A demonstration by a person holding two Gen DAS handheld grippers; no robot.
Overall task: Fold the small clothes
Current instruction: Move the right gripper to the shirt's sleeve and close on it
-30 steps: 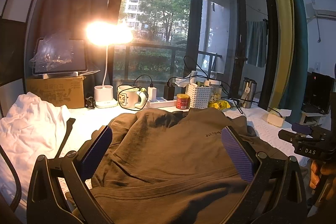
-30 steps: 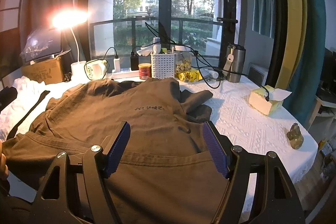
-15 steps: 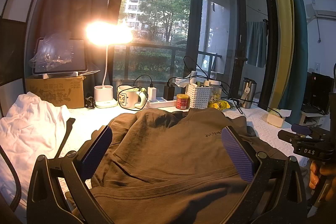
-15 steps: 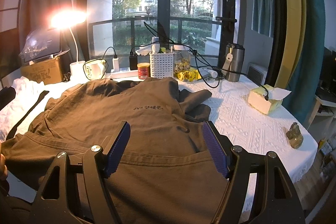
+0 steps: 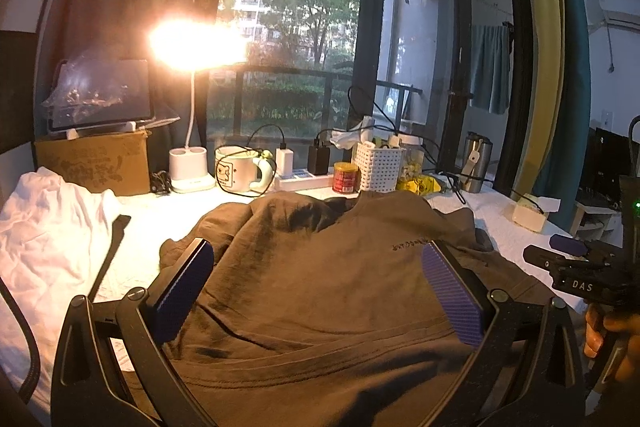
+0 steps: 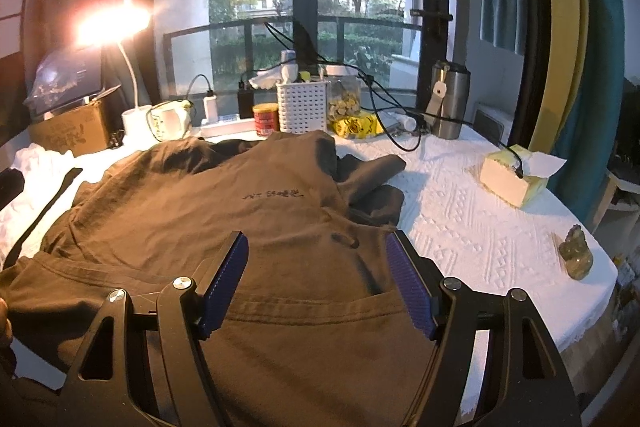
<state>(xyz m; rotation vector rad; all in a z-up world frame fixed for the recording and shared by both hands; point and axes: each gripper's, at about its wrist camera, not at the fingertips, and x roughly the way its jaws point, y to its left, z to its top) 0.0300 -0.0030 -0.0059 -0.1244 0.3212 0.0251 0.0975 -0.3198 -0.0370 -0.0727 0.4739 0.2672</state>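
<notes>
Shirt [image 6: 248, 227] under hand-held gripper [image 6: 316, 281] (spread).

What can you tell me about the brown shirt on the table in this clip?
The brown shirt is soft, matte, cotton-looking fabric with small dark lettering on the chest and a stitched hem nearest the cameras. It lies spread but rumpled on the white textured tablecloth, unfolded, one sleeve bunched at its right. Both open grippers, left gripper and right gripper, hover over the hem.
</notes>
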